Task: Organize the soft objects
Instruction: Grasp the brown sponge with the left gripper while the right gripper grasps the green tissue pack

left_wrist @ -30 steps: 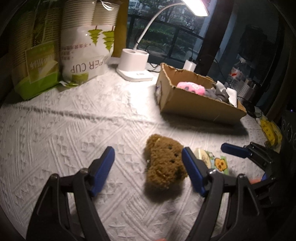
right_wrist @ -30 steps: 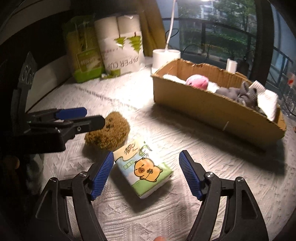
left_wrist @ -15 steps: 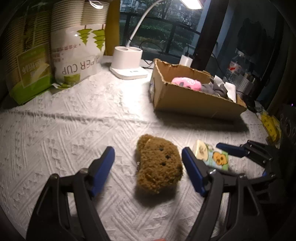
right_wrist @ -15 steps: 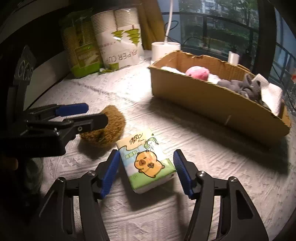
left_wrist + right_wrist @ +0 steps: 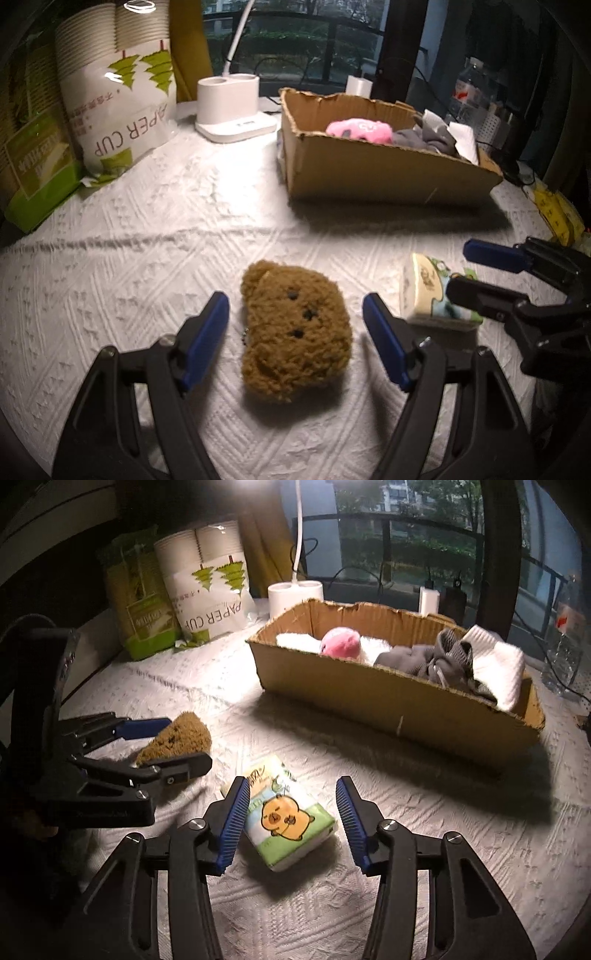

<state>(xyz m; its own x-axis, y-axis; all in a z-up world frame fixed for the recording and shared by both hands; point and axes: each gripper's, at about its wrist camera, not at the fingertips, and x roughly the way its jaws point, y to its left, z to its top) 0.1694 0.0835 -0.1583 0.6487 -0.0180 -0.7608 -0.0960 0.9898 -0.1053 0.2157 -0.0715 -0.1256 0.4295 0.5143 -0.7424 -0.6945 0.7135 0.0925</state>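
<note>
A brown plush bear [image 5: 293, 328] lies on the white textured cloth [image 5: 155, 229], between the open fingers of my left gripper [image 5: 295, 328]; it also shows in the right wrist view [image 5: 175, 738]. A tissue pack with a cartoon capybara [image 5: 284, 812] lies between the open fingers of my right gripper [image 5: 291, 812], and it shows in the left wrist view [image 5: 432, 295]. Neither gripper touches its object that I can see. A cardboard box [image 5: 384, 173] behind holds a pink plush [image 5: 360, 129], grey cloth [image 5: 436, 661] and white cloth [image 5: 495, 664].
A paper cup pack [image 5: 118, 103] and a green pack [image 5: 33, 158] stand at the back left. A white desk lamp base [image 5: 231, 110] stands behind the box [image 5: 388, 698]. Yellow packets [image 5: 557, 214] lie at the right edge.
Both grippers have moved forward and lower around their objects. The bear and the tissue pack now sit deeper between the fingers. The right gripper's fingers have narrowed somewhat.
</note>
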